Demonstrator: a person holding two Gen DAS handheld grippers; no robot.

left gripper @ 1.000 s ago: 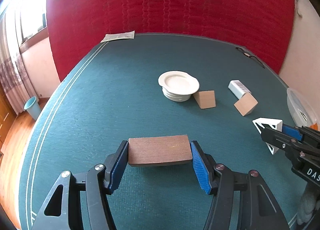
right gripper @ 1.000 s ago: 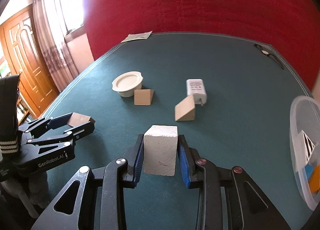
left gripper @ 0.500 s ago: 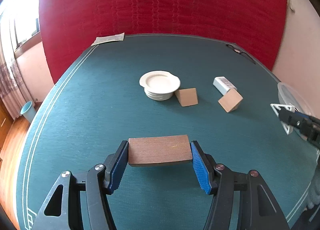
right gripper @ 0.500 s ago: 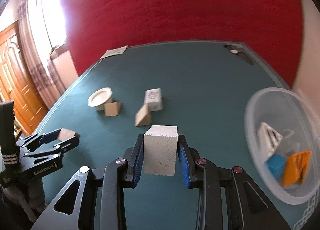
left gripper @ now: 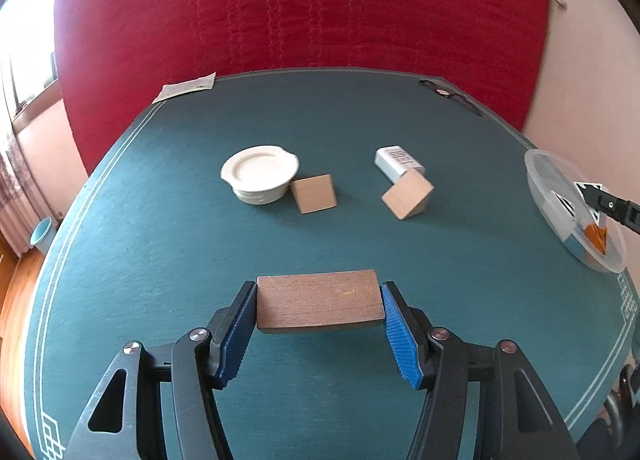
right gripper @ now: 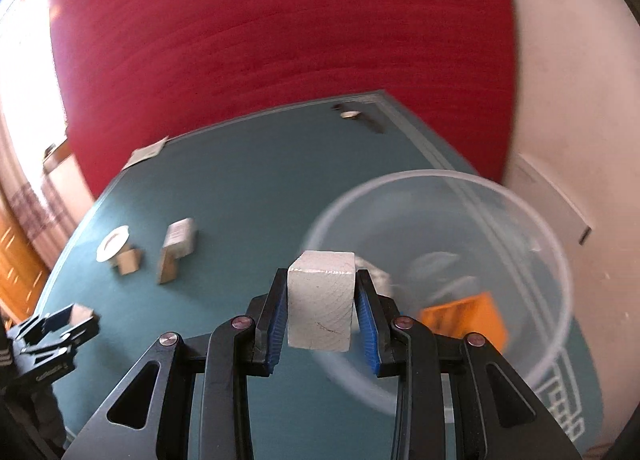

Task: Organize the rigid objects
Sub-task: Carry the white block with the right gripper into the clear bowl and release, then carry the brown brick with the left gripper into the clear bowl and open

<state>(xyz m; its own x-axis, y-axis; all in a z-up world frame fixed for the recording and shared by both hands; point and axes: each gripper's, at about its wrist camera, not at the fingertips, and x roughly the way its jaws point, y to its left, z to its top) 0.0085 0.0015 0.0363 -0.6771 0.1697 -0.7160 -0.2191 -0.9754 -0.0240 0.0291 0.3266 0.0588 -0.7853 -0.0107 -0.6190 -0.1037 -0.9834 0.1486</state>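
The right gripper [right gripper: 321,310] pinches a white block [right gripper: 320,306] by its flat sides, with the bowl [right gripper: 556,244] just ahead. The left gripper [left gripper: 318,310] pinches a brown block [left gripper: 318,305] by its ends. Both look hard and light.

On my left gripper [left gripper: 319,302] I note black angular finger frames with triangular cut-outs, silver round screw heads at the pivots, and ribbed blue pads [left gripper: 402,344] lining the jaws. My right gripper [right gripper: 321,297] shows the same build: black links, silver screws, blue ribbed pads [right gripper: 367,326].
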